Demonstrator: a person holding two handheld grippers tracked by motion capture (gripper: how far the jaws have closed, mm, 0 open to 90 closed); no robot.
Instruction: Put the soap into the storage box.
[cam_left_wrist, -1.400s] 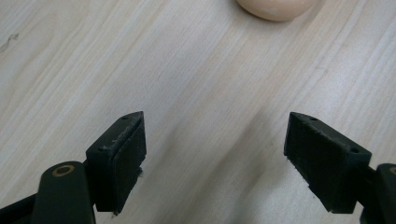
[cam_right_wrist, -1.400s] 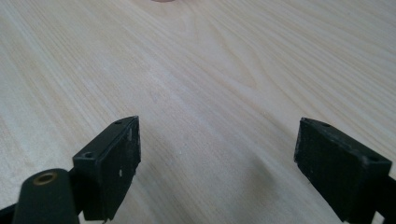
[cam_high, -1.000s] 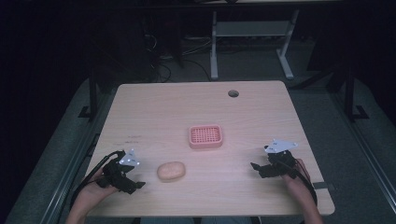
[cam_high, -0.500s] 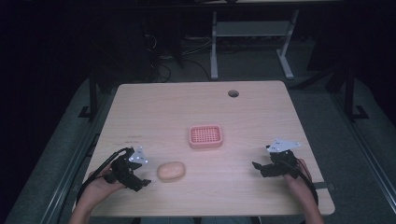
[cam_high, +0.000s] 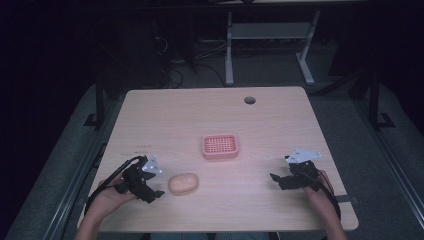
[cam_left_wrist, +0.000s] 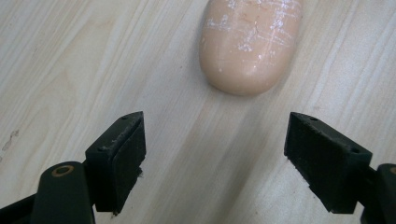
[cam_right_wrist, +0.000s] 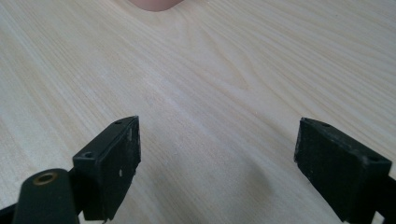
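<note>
A peach-coloured oval soap bar (cam_high: 183, 183) lies on the wooden table (cam_high: 210, 115) at the front left; its scuffed end (cam_left_wrist: 250, 44) lies just ahead of my left gripper's jaws. My left gripper (cam_high: 156, 192) stands open just left of the bar, apart from it, with nothing between its jaws (cam_left_wrist: 212, 161). A pink slotted soap dish (cam_high: 220, 146) sits near the table's middle. My right gripper (cam_high: 274, 178) rests open at the front right over bare wood (cam_right_wrist: 217, 163), with a pink edge (cam_right_wrist: 154, 4) at the top of its view.
A round cable hole (cam_high: 249, 100) is in the table's far right part. The table's front edge runs just behind both hands. Dark floor, cables and a white desk frame (cam_high: 270, 35) lie beyond the far edge.
My left gripper has moved right toward the soap bar and now stands just beside it. The right gripper has stayed where it was.
</note>
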